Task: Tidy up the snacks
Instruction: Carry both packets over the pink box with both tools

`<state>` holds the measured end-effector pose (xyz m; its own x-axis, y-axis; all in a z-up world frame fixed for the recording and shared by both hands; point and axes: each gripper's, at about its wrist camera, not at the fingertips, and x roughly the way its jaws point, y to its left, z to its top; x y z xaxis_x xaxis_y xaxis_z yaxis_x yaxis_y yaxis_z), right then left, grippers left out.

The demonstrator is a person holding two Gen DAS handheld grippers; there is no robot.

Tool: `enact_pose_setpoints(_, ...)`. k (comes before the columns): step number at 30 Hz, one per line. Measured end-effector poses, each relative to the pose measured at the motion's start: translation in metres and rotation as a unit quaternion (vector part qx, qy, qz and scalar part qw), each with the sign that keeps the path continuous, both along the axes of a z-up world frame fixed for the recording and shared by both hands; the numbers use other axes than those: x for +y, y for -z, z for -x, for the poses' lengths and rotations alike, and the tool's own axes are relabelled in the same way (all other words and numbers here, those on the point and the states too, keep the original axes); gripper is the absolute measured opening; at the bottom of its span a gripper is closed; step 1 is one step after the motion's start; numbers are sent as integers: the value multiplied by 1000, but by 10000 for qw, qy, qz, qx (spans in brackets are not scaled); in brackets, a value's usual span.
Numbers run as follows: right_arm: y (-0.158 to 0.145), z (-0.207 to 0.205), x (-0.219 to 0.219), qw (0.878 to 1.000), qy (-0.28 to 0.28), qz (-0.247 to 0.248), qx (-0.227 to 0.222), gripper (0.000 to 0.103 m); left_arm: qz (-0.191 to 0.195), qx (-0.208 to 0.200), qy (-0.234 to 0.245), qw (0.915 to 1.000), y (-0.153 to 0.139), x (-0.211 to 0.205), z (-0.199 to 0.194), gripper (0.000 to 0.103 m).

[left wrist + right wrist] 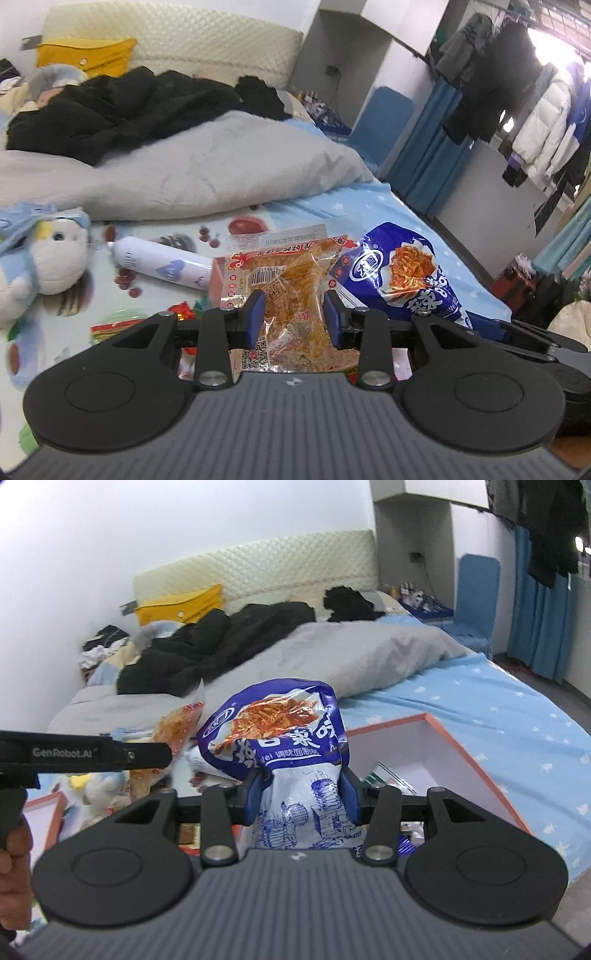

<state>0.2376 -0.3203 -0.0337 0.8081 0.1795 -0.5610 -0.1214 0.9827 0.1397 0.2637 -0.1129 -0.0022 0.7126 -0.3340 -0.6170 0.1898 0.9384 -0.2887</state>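
Bright window glare upper right, soft blur throughout, fisheye-bent edges.

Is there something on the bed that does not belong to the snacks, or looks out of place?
Yes. A white spray bottle lies on its side on the bed sheet, next to a plush toy and scattered wrappers. Neither is a snack. Both held packets look intact.

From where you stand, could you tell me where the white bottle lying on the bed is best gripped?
Grip the white bottle across its round middle, coming from above with the gripper set across its length. It lies flat on the sheet, its far end against the orange snack pack, so the ends are poor holds.
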Motion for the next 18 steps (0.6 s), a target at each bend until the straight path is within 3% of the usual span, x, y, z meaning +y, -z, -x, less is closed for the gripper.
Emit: enact_pose_setpoints(18, 97, -85, -58, 9937, 485, 106, 1006, 49, -380, 892, 530, 9939, 106, -72, -118, 41)
